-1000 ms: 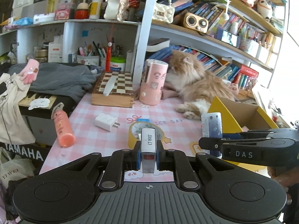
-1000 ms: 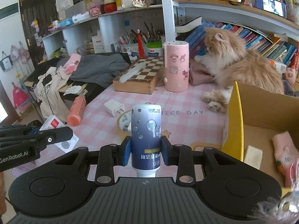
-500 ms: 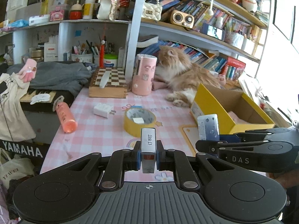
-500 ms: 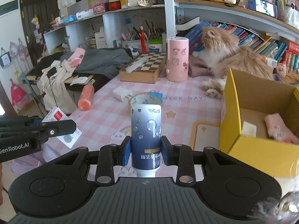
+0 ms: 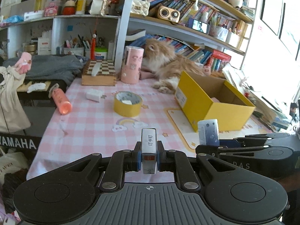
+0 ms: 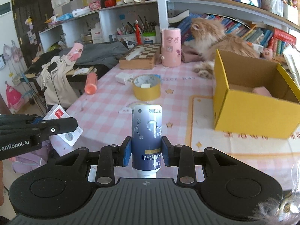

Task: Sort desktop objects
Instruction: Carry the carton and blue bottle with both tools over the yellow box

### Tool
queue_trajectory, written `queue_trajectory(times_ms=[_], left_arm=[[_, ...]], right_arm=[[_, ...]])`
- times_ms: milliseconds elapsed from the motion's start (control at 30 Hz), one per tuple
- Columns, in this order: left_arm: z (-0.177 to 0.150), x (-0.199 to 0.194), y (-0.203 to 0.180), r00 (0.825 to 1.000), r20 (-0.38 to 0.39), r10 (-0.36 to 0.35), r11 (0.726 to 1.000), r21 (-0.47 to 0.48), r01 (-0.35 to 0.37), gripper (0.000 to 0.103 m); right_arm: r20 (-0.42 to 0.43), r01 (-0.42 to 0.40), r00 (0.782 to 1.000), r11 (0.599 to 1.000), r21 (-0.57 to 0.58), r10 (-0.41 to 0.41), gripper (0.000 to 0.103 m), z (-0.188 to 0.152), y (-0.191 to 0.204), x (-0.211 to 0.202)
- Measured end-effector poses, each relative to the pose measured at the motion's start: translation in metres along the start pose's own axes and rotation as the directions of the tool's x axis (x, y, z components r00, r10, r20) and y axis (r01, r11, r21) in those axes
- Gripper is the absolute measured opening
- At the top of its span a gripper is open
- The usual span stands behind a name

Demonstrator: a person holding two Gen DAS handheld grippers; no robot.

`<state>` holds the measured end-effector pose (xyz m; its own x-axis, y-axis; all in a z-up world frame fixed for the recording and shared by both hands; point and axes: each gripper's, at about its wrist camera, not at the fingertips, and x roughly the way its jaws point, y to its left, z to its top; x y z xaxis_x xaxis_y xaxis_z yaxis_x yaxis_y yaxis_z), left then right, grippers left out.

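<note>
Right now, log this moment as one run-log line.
left gripper: shut on staple box | right gripper: shut on blue bottle | yellow box: open, on table | tape roll: on table

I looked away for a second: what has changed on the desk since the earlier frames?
Both grippers pulled back from the desk, so more tablecloth shows. The left gripper still clamps the staple box; the right gripper still clamps the blue tube. The tape roll and yellow box stayed put.

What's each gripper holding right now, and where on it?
The left gripper pinches a small staple box by its narrow side faces at the lower end. The right gripper clamps a blue tube across its body, near the cap end.
</note>
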<state>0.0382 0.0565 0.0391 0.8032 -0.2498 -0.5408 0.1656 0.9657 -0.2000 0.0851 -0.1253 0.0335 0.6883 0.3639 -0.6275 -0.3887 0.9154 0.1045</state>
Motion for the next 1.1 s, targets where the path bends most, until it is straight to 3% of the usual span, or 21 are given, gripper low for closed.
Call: queue_trajectory(times_ms=[333,600,1100], left_arm=[[-0.002,0.008,-0.027,0.992,-0.024,-0.128,0.99,0.061,0.129,0.013],[-0.007,0.017,-0.063,0.968,-0.063,-0.241,0.955,0.162,0.248,0.013],[-0.009,0.025,-0.089,0.943,-0.104,-0.317,0.918,0.215,0.333,0.013]], right_arm=[[-0.009,0.095,0.995,0.994,0.058,-0.094,0.03,-0.023,-0.009,-0.03],[-0.007,0.199,0.98,0.967,0.157,-0.2,0.03,-0.043,-0.032,-0.057],[-0.042,0.292,0.956,0.923,0.251,-0.291,0.03,-0.063,-0.051,-0.08]])
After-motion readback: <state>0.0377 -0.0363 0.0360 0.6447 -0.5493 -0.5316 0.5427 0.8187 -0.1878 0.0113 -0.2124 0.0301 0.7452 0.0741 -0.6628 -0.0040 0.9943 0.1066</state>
